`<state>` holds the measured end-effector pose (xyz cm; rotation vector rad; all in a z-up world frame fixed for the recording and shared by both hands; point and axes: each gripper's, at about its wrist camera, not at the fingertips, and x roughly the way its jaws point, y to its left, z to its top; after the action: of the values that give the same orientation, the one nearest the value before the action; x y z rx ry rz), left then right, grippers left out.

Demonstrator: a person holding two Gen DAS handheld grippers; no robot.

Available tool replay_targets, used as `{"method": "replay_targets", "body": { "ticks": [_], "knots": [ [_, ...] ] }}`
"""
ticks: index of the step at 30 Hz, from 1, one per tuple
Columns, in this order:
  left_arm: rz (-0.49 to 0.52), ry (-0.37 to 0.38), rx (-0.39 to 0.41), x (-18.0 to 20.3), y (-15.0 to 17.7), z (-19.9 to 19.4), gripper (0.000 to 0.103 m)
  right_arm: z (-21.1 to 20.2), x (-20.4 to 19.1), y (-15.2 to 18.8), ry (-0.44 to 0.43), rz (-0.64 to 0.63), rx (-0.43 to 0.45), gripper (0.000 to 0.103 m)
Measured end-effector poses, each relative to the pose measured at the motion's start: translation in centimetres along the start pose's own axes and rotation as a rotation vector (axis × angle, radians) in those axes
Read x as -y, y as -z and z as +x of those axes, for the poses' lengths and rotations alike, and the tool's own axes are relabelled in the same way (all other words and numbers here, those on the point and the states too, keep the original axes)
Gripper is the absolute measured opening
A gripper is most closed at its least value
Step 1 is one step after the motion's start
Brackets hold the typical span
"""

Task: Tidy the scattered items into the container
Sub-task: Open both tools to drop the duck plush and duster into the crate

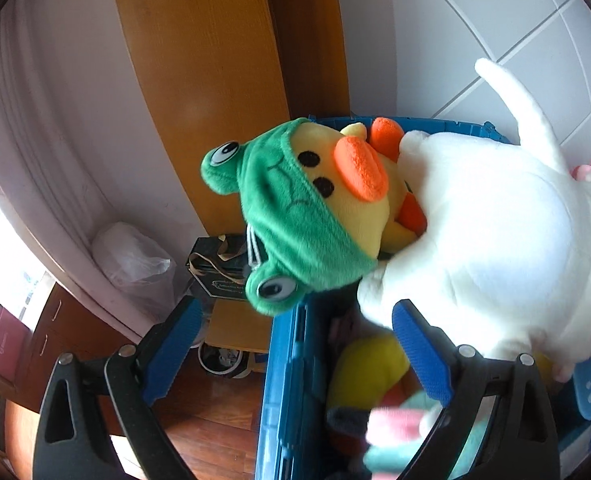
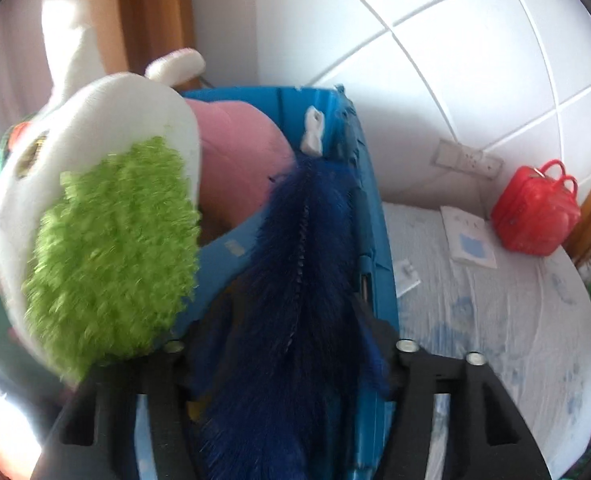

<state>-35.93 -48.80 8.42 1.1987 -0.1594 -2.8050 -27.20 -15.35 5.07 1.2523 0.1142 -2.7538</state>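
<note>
A blue plastic crate stands packed with soft toys. On top lies a yellow duck plush in a green frog hood, its head hanging over the crate's left rim, beside a big white plush. A yellow toy lies lower in the crate. My left gripper is open, its blue pads straddling the crate's left wall and touching nothing. In the right wrist view a dark blue furry toy drapes inside the crate along its right wall, between the wide-apart fingers of my right gripper; its pads are hidden by fur. The white plush shows a green fuzzy patch beside a pink plush.
Right of the crate, a white patterned cloth carries a red toy case and a small card. A tiled wall is behind. Left of the crate stand a wooden post, a dark box, a plastic bag and shoes on wooden floor.
</note>
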Motion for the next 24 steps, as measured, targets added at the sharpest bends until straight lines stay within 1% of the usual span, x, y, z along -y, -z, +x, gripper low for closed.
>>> {"method": "replay_targets", "body": {
  "ticks": [1, 2, 3, 6, 9, 12, 19, 24],
  "knots": [
    [-0.004, 0.004, 0.001, -0.2, 0.2, -0.5, 0.097, -0.7, -0.3, 0.1, 0.028, -0.014, 0.013, 0.093],
    [-0.010, 0.007, 0.003, 0.7, 0.8, -1.5, 0.097, -1.1, -0.4, 0.2, 0.059, -0.029, 0.022, 0.093],
    [-0.017, 0.010, 0.005, 0.5, 1.0, -1.9, 0.097, -1.9, -0.5, 0.3, 0.066, -0.042, 0.035, 0.093],
    [-0.028, 0.022, 0.016, 0.2, 2.2, -3.2, 0.097, -3.7, -0.3, 0.8, 0.058, -0.032, 0.056, 0.093],
    [-0.038, 0.043, 0.031, 0.9, 3.3, -4.7, 0.097, -5.8, -0.5, 1.4, 0.050, -0.029, 0.087, 0.093],
    [-0.053, 0.072, 0.044, 1.1, 4.7, -6.3, 0.097, -8.0, -1.0, 2.3, 0.048, -0.043, 0.111, 0.095],
    [-0.060, 0.119, 0.062, 2.0, 7.5, -9.7, 0.097, -12.1, -2.8, 5.0, 0.014, -0.074, 0.150, 0.097],
    [-0.053, 0.130, 0.110, 2.9, 9.7, -11.9, 0.097, -14.1, -3.7, 7.1, -0.002, -0.086, 0.185, 0.099]
  ]
}}
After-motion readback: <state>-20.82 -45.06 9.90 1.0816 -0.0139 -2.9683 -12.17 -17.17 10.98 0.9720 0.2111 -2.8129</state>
